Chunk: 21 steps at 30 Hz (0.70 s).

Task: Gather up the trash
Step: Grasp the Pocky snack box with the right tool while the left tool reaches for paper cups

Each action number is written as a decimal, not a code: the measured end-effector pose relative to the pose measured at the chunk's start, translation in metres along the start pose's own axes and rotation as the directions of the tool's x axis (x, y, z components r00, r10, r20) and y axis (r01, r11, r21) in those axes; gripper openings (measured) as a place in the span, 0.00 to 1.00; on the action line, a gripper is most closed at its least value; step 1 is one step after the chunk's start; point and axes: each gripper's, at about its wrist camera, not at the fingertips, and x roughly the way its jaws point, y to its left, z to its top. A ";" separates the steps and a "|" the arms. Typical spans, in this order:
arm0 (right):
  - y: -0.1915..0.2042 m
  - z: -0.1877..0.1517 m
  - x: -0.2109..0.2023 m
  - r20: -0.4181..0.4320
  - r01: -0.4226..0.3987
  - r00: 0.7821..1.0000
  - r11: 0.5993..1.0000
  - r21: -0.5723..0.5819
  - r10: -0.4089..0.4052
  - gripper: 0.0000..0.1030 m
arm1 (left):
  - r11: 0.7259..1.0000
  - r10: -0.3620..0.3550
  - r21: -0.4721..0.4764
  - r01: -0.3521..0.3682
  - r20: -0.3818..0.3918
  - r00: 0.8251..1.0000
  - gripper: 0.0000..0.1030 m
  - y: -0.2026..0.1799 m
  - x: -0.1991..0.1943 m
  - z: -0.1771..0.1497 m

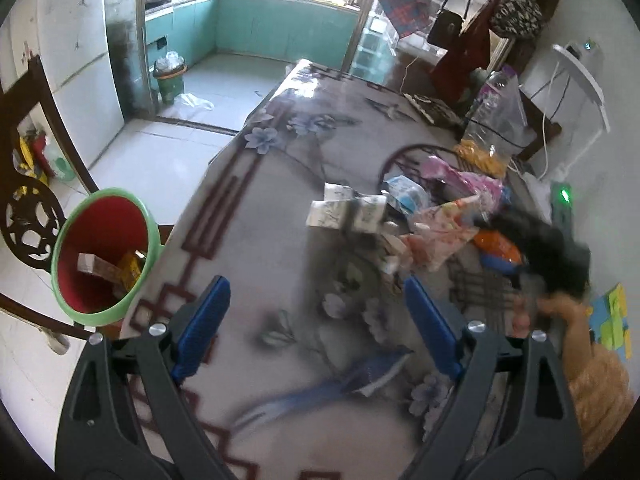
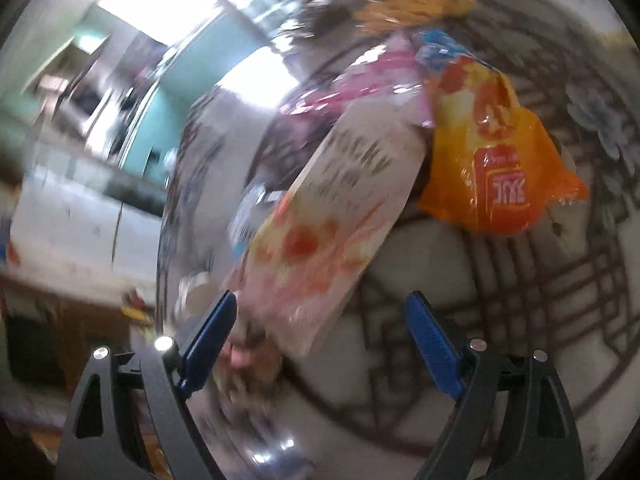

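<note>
Wrappers (image 2: 320, 216) lay heaped toward the tabletop's right edge; both grippers (image 1: 316, 312) (image 2: 320, 328) stood apart, empty. Grasping a wrapper looked next, then the bin (image 1: 68, 304).

Left gripper (image 1: 316, 314) and right gripper (image 2: 320, 326): each has two blue, ridged finger pads (image 1: 206, 318) on dark grey, triangular-cutout arms fixed with round silver screws (image 1: 157, 329). Orange knitted sleeve (image 1: 598, 384) at lower right, left view.
</note>
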 end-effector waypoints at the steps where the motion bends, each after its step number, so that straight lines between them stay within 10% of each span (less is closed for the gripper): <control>1: 0.001 0.005 0.004 0.009 0.013 1.000 1.000 0.020 -0.013 0.83 | 1.000 0.008 -0.005 -0.008 0.008 1.000 0.84 -0.004 -0.003 -0.001; 9: 0.004 0.031 0.031 -0.010 0.118 0.993 0.990 0.079 -0.117 0.90 | 0.998 0.055 -0.044 -0.054 0.034 0.998 0.84 -0.015 -0.006 0.005; 21: 0.013 0.017 0.010 -0.121 -0.046 0.993 0.955 -0.292 0.011 0.65 | 0.998 0.056 -0.032 -0.058 -0.053 0.997 0.84 -0.028 0.052 0.021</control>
